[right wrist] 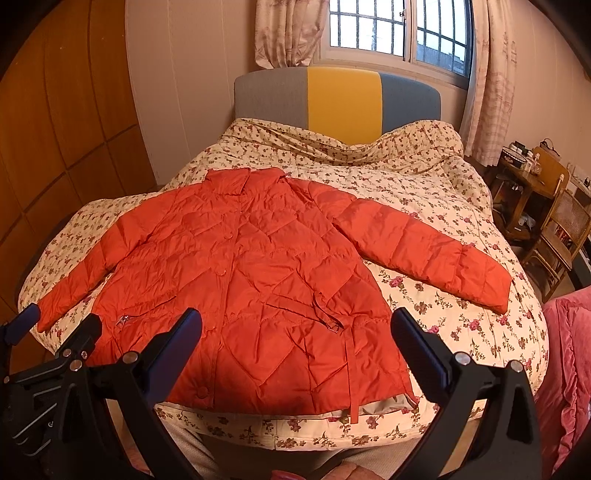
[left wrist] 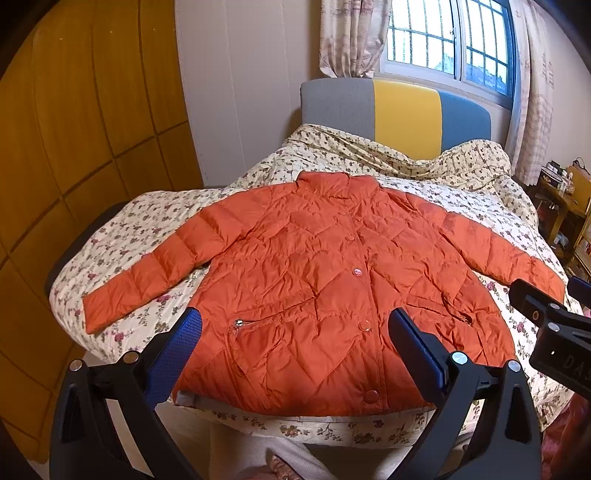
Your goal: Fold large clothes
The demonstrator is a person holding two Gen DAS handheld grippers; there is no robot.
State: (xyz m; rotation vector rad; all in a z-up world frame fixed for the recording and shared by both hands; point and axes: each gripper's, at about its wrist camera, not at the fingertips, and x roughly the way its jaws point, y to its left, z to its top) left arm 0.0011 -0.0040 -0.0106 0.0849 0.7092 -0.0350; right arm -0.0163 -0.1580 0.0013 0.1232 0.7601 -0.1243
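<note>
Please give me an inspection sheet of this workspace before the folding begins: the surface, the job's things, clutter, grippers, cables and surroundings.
Surface: bed with a floral quilt, rumpled near the headboard.
Job's things: one orange puffer jacket lying flat, front up, buttoned, both sleeves spread outward, hem at the near bed edge.
Clutter: nothing seen on the quilt besides the jacket.
Grippers: left gripper open, above the hem, holding nothing; right gripper open, above the hem's right part, holding nothing.
Cables: nothing seen.
Surroundings: wooden wardrobe on the left, barred window with curtains behind the bed, wooden chair and a crowded small table on the right, pink fabric at the right edge.
</note>
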